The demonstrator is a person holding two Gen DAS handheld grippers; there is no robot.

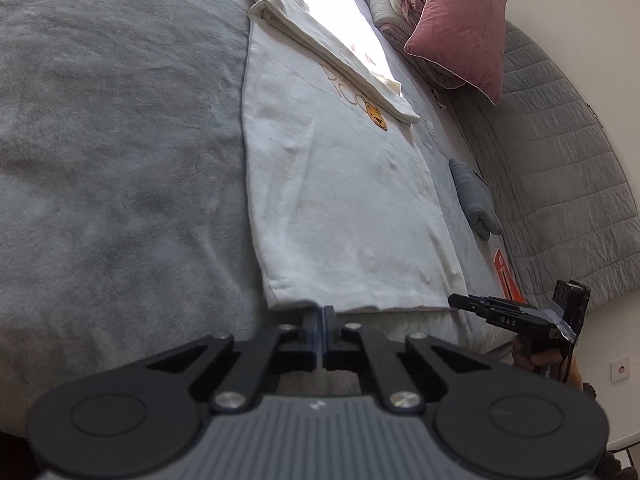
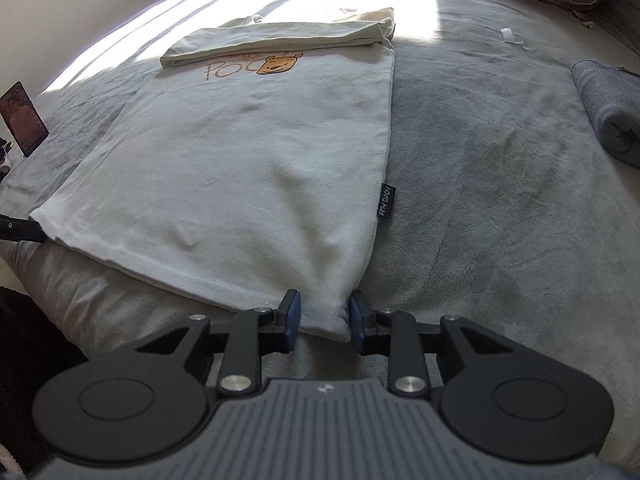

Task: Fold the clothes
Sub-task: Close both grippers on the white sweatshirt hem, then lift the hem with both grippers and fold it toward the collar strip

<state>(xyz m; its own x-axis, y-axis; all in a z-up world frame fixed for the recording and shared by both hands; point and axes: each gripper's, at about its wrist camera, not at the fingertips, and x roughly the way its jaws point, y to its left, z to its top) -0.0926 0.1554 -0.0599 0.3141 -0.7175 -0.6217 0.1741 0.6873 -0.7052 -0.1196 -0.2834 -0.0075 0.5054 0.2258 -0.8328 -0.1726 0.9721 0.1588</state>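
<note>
Grey plush bed blanket (image 2: pixel 500 184) carries a white cotton T-shirt (image 2: pixel 240 168); left gripper (image 1: pixel 322 312) jaws pressed together at its hem, right gripper (image 2: pixel 324 316) jaws spread around the hem corner, so lifting could drag it crooked.

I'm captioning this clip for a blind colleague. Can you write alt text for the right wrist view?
A hand-held gripper straddles the near hem corner of a white T-shirt spread on a grey blanket, sleeves folded across a yellow bear print. A rolled grey towel lies at right.
</note>
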